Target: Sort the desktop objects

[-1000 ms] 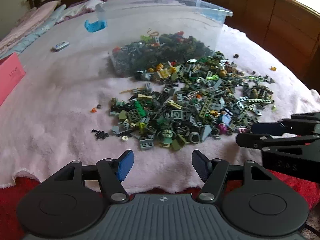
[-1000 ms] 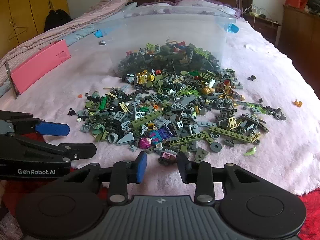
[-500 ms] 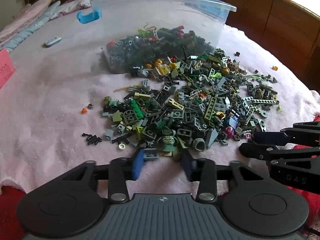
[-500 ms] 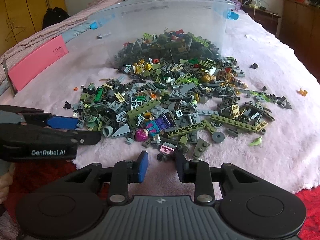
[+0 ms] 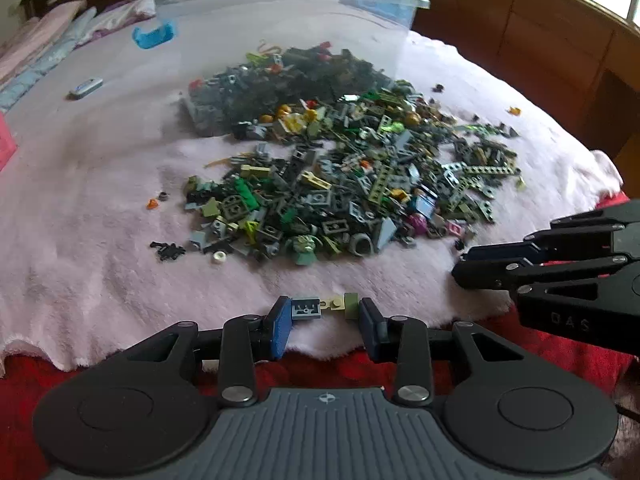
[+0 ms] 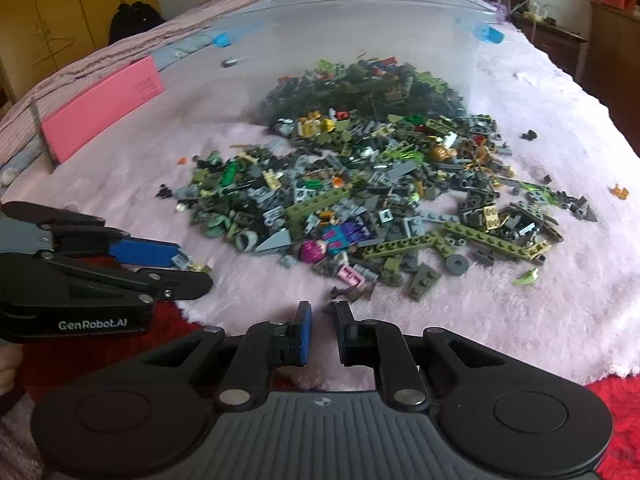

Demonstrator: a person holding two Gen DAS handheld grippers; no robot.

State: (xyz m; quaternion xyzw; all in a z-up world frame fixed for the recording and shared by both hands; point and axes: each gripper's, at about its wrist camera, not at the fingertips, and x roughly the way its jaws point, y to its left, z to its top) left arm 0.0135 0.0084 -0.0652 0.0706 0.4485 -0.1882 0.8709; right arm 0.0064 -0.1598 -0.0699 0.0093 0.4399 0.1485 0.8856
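Left tool (image 5: pixel 325 312) clamps our small grey-and-olive brick cluster (image 5: pixel 325 306) near the pink fluffy blanket's (image 5: pixel 80 240) edge; right tool (image 6: pixel 323 320), just narrowing, looks empty.

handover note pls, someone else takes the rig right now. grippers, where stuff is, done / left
Left gripper: shut on a small brick assembly (blue-grey piece joined to olive ones), just off the near edge of the pile.
Right gripper: jaws have just been closing and stand narrow, nothing between the pads; a small dark piece lies just ahead.
Brick pile spread on the pink blanket, spilling from the tipped clear bin.
Done: one grab.
Left: nearly the whole pile.
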